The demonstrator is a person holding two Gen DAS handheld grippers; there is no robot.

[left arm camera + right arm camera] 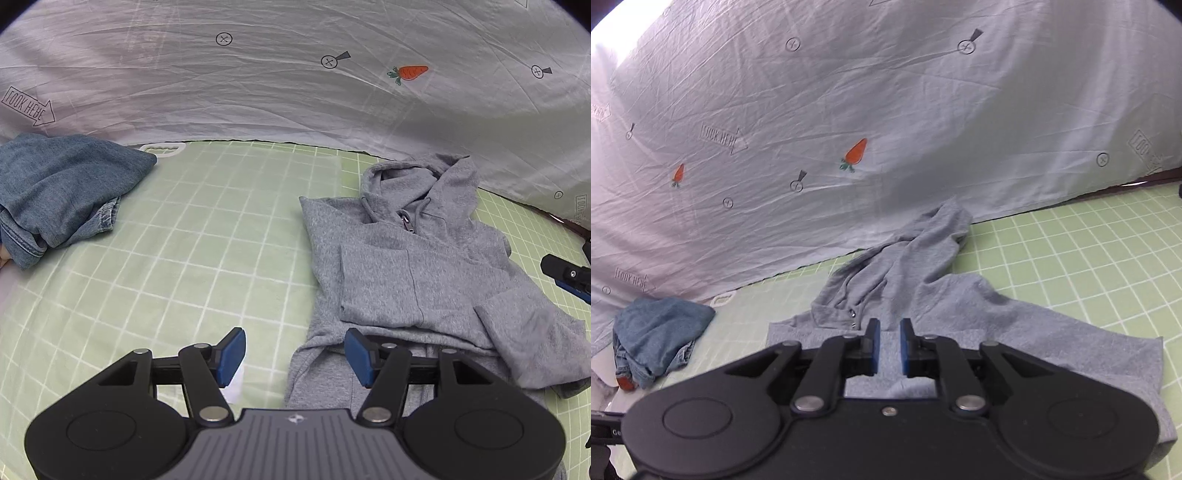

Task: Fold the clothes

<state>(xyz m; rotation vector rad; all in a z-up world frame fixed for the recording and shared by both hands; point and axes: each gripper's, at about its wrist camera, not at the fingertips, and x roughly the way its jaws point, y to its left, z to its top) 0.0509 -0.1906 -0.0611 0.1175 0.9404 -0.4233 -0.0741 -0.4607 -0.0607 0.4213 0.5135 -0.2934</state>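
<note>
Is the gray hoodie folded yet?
Partly: the gray hoodie has sleeves laid across its front, but hood and hem remain spread out.

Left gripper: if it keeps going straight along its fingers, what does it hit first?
Probably the green grid mat, just beside the grey hoodie. The left gripper is open and empty; depth is unclear.

A wide bare stretch of the green grid mat [207, 236] runs between the denim heap [62, 192] at its left edge and the grey hoodie [417, 258]. The printed sheet [295, 74] seemingly walls off the far edge.
</note>
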